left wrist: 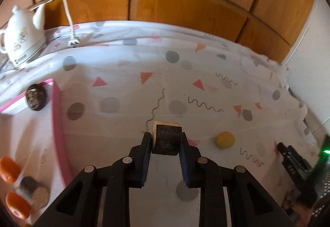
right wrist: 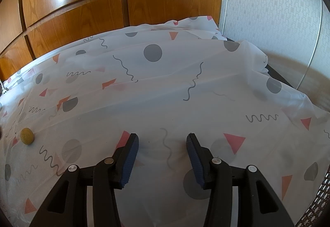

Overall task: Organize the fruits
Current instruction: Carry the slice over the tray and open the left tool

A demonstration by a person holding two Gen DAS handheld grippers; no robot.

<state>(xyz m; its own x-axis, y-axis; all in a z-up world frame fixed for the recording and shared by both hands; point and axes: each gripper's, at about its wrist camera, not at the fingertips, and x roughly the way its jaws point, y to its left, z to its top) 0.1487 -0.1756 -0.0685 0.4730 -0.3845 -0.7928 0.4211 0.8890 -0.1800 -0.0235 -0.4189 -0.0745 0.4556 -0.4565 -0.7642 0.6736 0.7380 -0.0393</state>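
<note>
Between the blue pads of my left gripper (left wrist: 166, 140) sits a toy fruit slice (left wrist: 167, 139), dark-skinned on the face toward me with a pale cut side showing along its top and left edge. Both pads press its flanks, so the gripper is clenched on it, low over the patterned cloth on the desk (left wrist: 206, 74); whether the slice rests on the cloth I cannot tell.

What matters now is where this piece has to go. The pink-rimmed tray (left wrist: 58, 124) lies to my left, and it already carries orange pieces (left wrist: 9, 169), a grey-and-dark round piece (left wrist: 33, 189) and, near its far corner, a dark brown round fruit (left wrist: 36, 97). I judge the carry to be a leftward sweep across the pink rim, and my left hand is plainly the nearer one for it.

One yellow round fruit (left wrist: 225, 140) lies loose on the cloth to the right of my left gripper, well apart from the tray. In the right wrist view it is far off to the left (right wrist: 27, 136), while my right gripper (right wrist: 163, 140) hangs over bare cloth, released, nothing between its pads. A white kettle (left wrist: 22, 39) stands at the far left, clear of everything.
</note>
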